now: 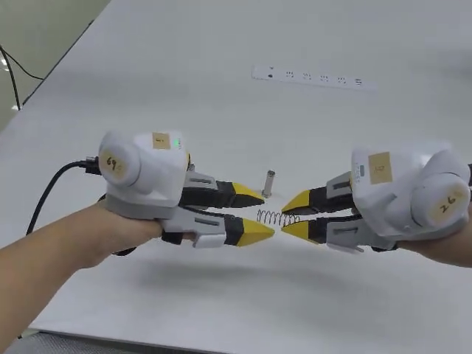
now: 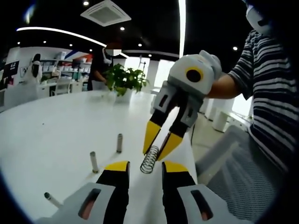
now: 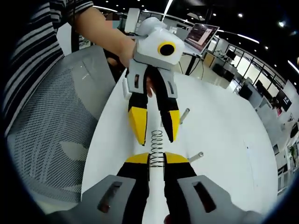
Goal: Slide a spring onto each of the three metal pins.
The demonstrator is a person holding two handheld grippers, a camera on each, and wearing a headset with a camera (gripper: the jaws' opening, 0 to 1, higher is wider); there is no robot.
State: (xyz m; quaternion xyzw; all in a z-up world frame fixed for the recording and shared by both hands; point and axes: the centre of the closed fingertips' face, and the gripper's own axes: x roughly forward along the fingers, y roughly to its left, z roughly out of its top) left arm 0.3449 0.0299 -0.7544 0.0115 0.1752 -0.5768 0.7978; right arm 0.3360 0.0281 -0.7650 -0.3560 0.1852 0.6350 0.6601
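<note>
Over the white surface [image 1: 221,44], near a pin [image 1: 269,182], your right tongs [image 1: 285,219] clamp one end of the spring [image 1: 274,217]; your left tongs [image 1: 267,214] stand apart around the other. It looks light and bendy: grip the end coils gently.

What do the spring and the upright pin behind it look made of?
Spring: likely steel wire, bare and shiny grey, seen as thin open coils. Pin: apparently metal, a smooth dull-silver cylinder with a faint glint. Alloy cannot be told.
</note>
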